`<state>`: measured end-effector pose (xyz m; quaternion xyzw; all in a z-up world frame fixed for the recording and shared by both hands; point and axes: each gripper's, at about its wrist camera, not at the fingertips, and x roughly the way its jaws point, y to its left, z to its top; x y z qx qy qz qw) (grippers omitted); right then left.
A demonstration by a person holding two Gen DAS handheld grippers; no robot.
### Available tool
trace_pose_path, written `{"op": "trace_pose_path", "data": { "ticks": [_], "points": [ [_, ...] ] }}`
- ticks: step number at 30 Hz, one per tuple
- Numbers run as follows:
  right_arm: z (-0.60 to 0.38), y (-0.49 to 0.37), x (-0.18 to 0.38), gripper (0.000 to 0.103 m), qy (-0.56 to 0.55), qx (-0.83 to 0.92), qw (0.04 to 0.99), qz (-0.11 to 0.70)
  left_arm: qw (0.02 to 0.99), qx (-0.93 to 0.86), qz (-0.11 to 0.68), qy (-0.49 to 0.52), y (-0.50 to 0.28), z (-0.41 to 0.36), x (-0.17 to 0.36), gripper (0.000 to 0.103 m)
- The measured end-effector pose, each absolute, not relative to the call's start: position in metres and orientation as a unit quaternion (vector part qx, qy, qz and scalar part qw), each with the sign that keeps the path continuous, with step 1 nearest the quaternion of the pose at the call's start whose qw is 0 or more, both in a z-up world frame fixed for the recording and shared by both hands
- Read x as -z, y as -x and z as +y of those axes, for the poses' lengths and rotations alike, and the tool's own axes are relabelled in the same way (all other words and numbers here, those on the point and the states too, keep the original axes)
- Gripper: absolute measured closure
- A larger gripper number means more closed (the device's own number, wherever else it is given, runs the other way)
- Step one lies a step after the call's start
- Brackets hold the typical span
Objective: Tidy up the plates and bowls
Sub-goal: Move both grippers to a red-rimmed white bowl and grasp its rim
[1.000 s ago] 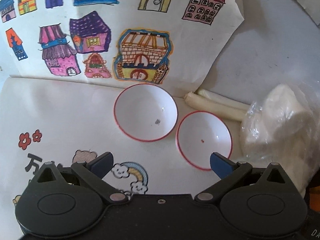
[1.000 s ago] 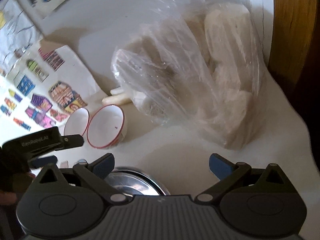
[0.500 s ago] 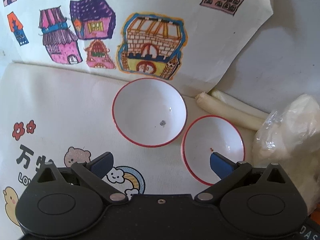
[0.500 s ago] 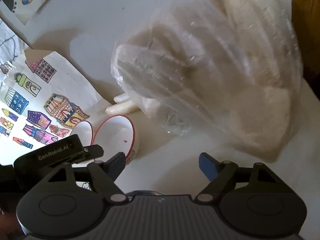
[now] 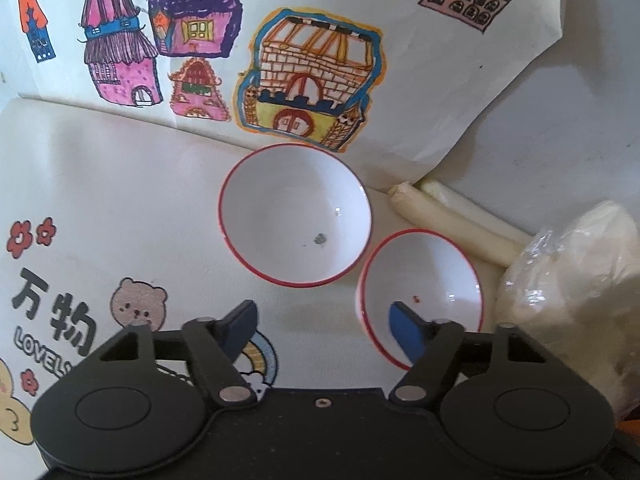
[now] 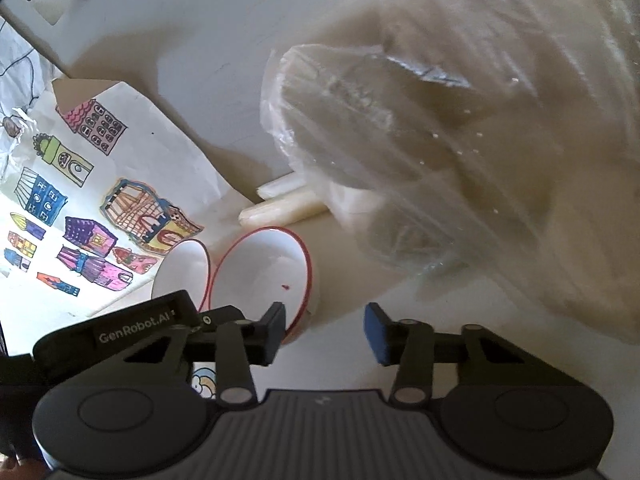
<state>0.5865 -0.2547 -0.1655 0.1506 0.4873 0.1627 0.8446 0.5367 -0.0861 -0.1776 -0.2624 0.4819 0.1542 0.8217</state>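
Your left gripper (image 5: pixel 322 326) body hides near rim of right-hand bowl (image 5: pixel 424 280); its right pad overlaps that bowl's inside, contact unclear. In right wrist view, left gripper's housing (image 6: pixel 140 328) covers lower part of far bowl (image 6: pixel 182 270). Plastic bag (image 6: pixel 460 152) blurred, cut off at top and right edges; contents unreadable. Bag hides far ends of two pale rolls (image 6: pixel 280 204). Printed mat text (image 5: pixel 52 320) cut off at left edge.

You are looking at a white cartoon-printed table cover (image 5: pixel 100 200) carrying two red-rimmed white bowls (image 5: pixel 296 216) (image 5: pixel 424 280), a house drawing sheet (image 5: pixel 360 60), and a clear plastic bag (image 6: pixel 460 140).
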Motion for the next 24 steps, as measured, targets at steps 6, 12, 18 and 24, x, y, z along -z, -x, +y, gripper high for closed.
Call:
{"op": "trace_pose_path", "data": {
  "ticks": [6, 12, 18, 24],
  "points": [
    [-0.248, -0.591, 0.167, 0.069, -0.145, -0.170, 0.843, 0.490, 0.823, -0.133, 0.480, 0.273, -0.538, -0.091, 0.179, 0.058],
    [-0.243, -0.595, 0.171, 0.070, -0.135, -0.174, 0.842, 0.492, 0.814, -0.125, 0.484, 0.296, -0.541, -0.093, 0.187, 0.073],
    [-0.243, -0.596, 0.172, 0.084, -0.140, -0.195, 0.837, 0.491, 0.820, -0.106, 0.478, 0.295, -0.544, -0.097, 0.186, 0.088],
    [-0.244, -0.594, 0.171, 0.086, -0.133, -0.191, 0.836, 0.497, 0.824, -0.096, 0.478, 0.288, -0.542, -0.102, 0.182, 0.089]
  ]
}}
